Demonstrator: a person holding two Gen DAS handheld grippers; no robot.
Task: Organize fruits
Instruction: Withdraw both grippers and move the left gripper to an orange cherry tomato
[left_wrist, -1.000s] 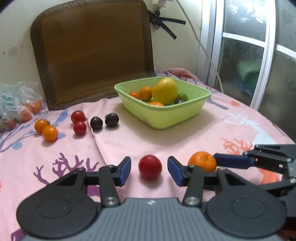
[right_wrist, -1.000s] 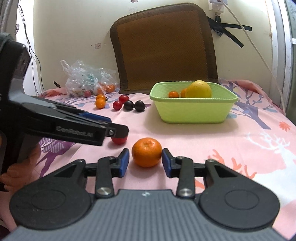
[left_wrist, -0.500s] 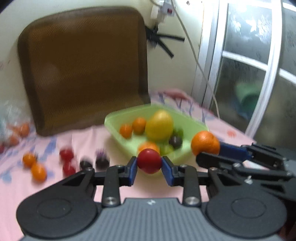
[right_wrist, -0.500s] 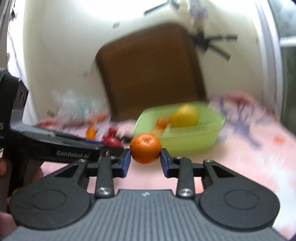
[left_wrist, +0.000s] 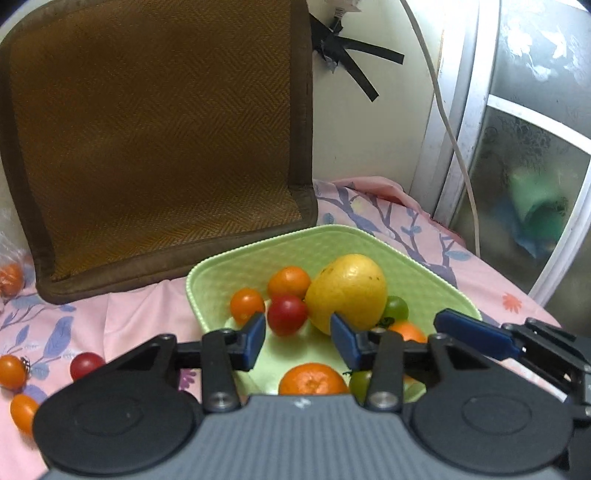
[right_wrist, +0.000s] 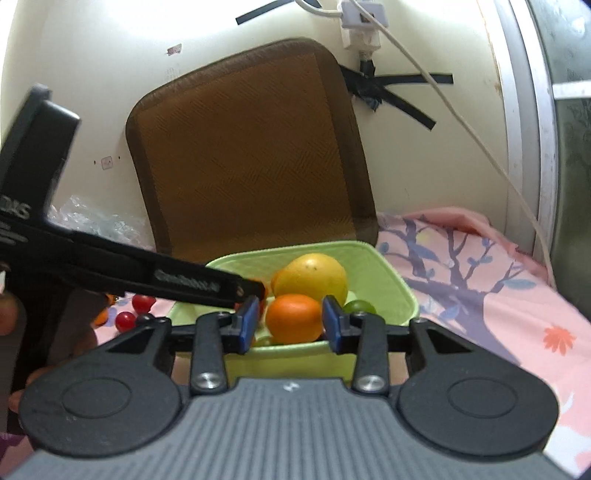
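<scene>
On the cloth at far left, loose tomatoes (left_wrist: 86, 363) wait outside the basket (left_wrist: 258, 247), well apart from both tools. Over the basket's near-left part, the left gripper (left_wrist: 300, 339) stands wide open with nothing in it; a red tomato (left_wrist: 287, 314) lies inside, just beyond its left pad and beside the yellow fruit (left_wrist: 347, 291). Its drop looks finished, so the clean move is straight back and up, keeping that pad off the tomato so it doesn't roll.

Further right, the right gripper (right_wrist: 290, 325) brackets an orange (right_wrist: 294, 317) over the basket's near wall. The right pad seems to touch it, while a sliver of gap shows on the left, so I cannot tell whether it is gripped or just let go. If gripped, it should go low, into the free pocket in front of the yellow fruit, and the jaws should part only once it rests.

The two tools sit close, nearly crossing, so they should retreat one at a time. The cushion (left_wrist: 159, 129) blocks the far side; open cloth lies right of the basket.
</scene>
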